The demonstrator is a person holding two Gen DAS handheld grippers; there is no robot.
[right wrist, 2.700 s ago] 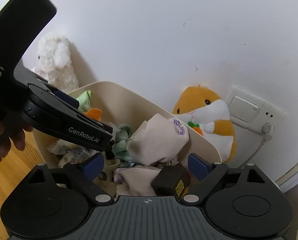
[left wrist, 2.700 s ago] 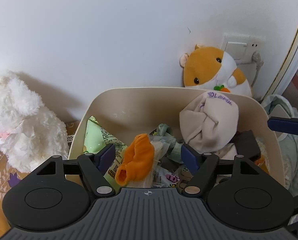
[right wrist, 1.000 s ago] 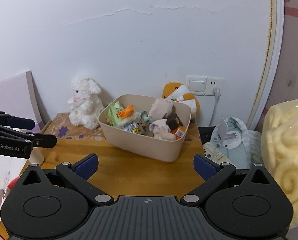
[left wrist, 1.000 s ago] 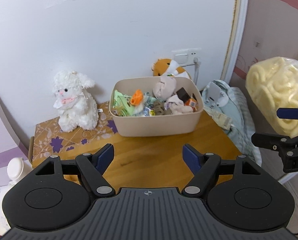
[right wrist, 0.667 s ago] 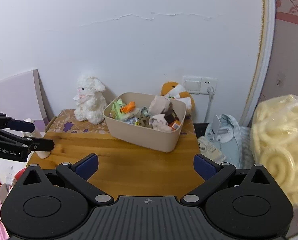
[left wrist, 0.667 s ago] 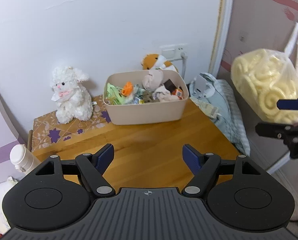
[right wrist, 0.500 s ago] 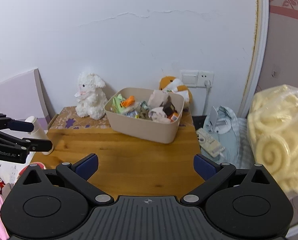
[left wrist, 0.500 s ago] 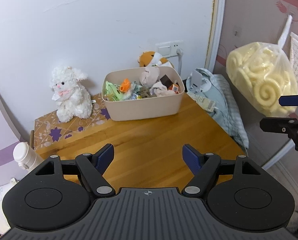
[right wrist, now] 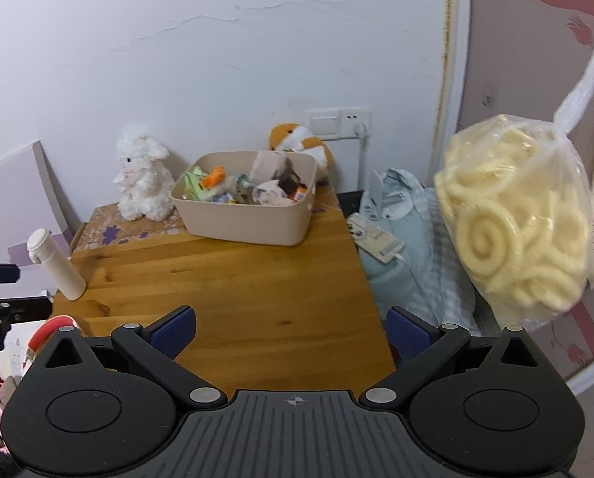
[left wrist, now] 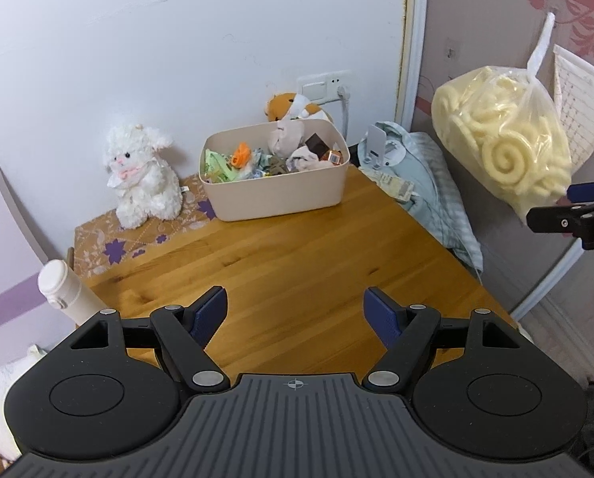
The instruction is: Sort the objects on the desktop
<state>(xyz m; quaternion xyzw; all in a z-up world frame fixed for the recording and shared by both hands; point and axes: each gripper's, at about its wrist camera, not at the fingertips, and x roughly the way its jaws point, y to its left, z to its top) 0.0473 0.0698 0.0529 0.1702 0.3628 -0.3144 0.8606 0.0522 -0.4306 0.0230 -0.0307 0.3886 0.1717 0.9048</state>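
Beige bin (left wrist: 281, 195) at table's far edge holds the small clutter: wrappers, cloth, orange bit. Tabletop (left wrist: 297, 263) in front of bin bare. Left gripper (left wrist: 295, 314) and right gripper (right wrist: 291, 330): jaws spread, nothing between. Sorting looks essentially finished.

From the left wrist view the wooden tabletop (left wrist: 297, 255) lies bare from the near edge to the middle, giving a wide lane toward 12 o'clock. That lane ends at the beige storage bin (left wrist: 275, 195), with the white plush lamb (left wrist: 141, 175) at 10 o'clock and a white bottle (left wrist: 63, 294) standing at 9 o'clock by the left edge. Off the right edge, at 2 o'clock, folded pale-blue clothing (left wrist: 428, 183) and a hanging bag of yellow spiral snacks (left wrist: 500, 139) crowd the side.
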